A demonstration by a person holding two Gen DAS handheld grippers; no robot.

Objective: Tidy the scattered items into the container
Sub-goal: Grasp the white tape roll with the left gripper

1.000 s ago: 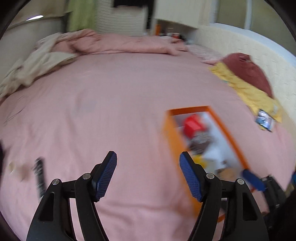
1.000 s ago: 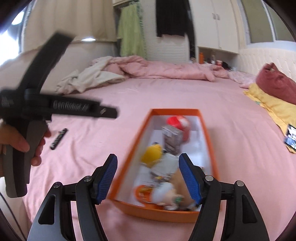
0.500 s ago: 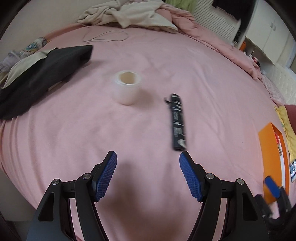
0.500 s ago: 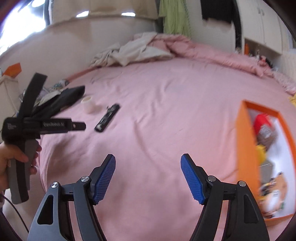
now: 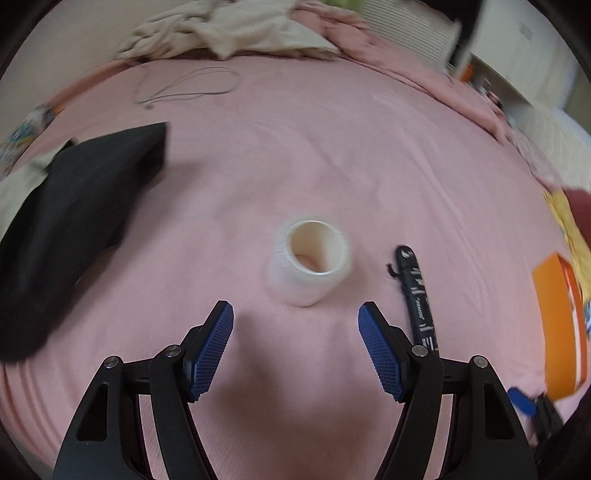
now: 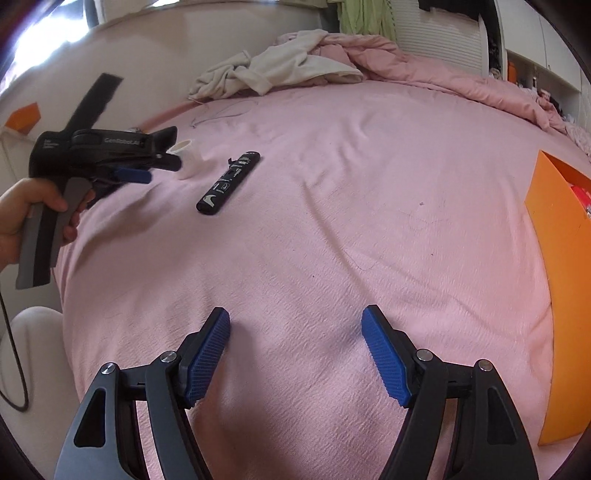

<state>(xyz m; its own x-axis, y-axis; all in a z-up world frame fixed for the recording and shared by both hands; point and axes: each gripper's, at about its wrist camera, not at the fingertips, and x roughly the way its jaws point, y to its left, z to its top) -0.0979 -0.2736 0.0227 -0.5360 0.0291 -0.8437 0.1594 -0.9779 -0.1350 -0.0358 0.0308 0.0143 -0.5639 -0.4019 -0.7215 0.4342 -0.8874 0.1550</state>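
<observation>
Both grippers are open with nothing in them. On the left, the left gripper [image 5: 295, 328] hangs over the pink bedsheet [image 5: 332, 155], its blue pads spread wide and bare, and the white tape roll [image 5: 310, 262] stands just beyond the fingertips, in line with the gap between them but not yet inside it. The roll stands on end with its hollow core facing up. Far to its left a black cloth [image 5: 74, 206] lies flat on the sheet, well apart from the roll, and a thin cord [image 5: 188, 85] loops farther back near a heap of cream clothes [image 5: 236, 33]. Nothing lies between the pads and the roll.

Just right of the roll, close beside it but not touching, lies the black remote [image 5: 415, 291], flat on the sheet. In the left wrist view its long axis runs nearly straight away from the camera, and its near end passes behind the gripper's right finger.

From the right wrist view a hand [image 6: 26, 218] holds the left gripper's handle at the far left.

The right gripper [image 6: 295, 332] has just been opening its jaws; only bare sheet lies between them. The remote sits well ahead and to its left, slanting away toward the upper right.

At the far right edge sits the orange box [image 6: 554, 258], well apart from both loose items, with a red item just visible inside.
</observation>
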